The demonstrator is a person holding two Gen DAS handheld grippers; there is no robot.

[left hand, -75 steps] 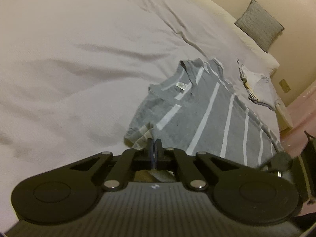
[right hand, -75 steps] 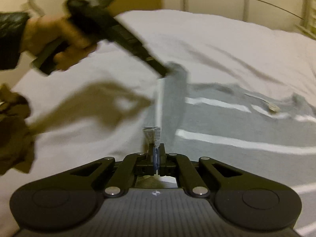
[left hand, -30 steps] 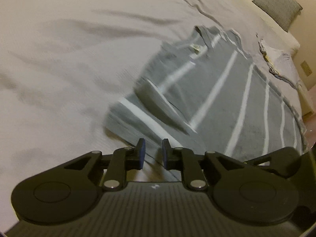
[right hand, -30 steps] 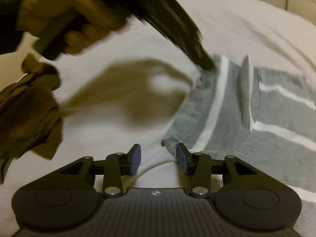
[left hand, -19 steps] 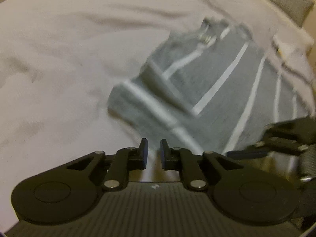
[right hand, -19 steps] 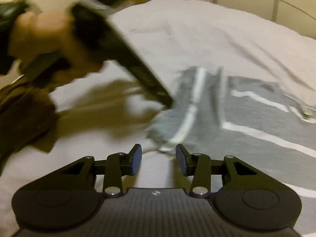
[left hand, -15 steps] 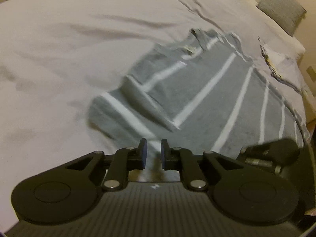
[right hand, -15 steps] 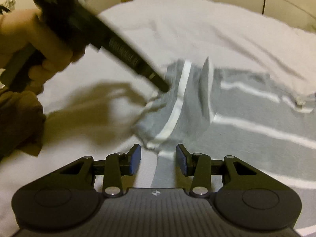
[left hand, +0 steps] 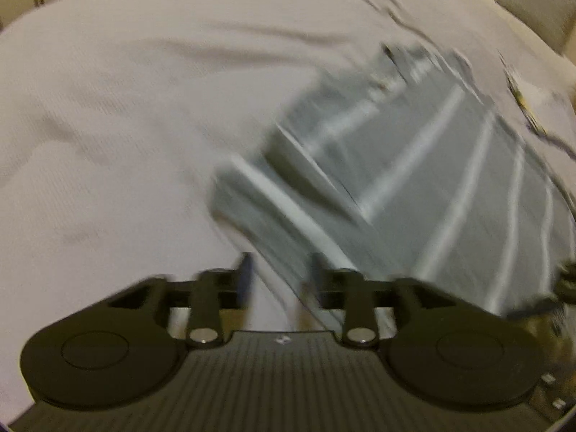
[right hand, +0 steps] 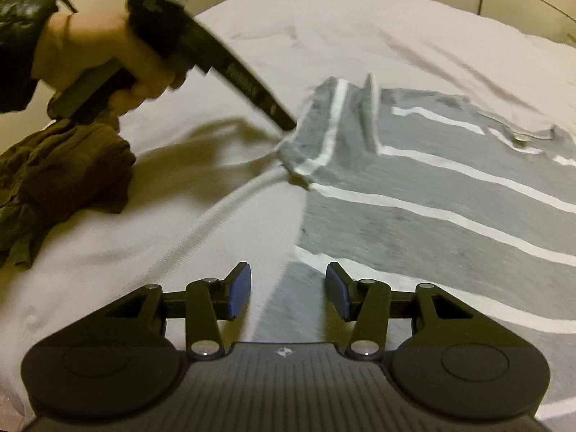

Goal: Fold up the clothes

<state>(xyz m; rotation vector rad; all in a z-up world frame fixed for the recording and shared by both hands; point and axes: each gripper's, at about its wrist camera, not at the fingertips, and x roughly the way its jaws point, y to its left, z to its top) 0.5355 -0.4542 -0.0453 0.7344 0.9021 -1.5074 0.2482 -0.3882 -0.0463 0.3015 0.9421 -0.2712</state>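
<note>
White bedding (right hand: 90, 270) covers the bed under both grippers. Nearest in the right wrist view, the right gripper (right hand: 287, 293) has its 2 blue pads spread, nothing between them; its jaws have just been opening a little. The side edge of the grey striped shirt (right hand: 450, 223) runs just ahead of those pads, and the body of the garment spreads away to the right, stripes running across the view toward the collar far right. Farther on, the left gripper (left hand: 279, 277) reaches down to the folded-over sleeve (right hand: 324, 133); its jaws have just been opening and stand apart in its own blurred view, with the sleeve's edge passing in front of them, seemingly let go. So the left hand (right hand: 104, 50) is nearer the sleeve, the right nearer the side hem. A crumpled brown garment (right hand: 54, 180) lies to the left, apart from the shirt, out of the way. Beyond the shirt, a pillow (left hand: 540, 0) sits by the wall.
</note>
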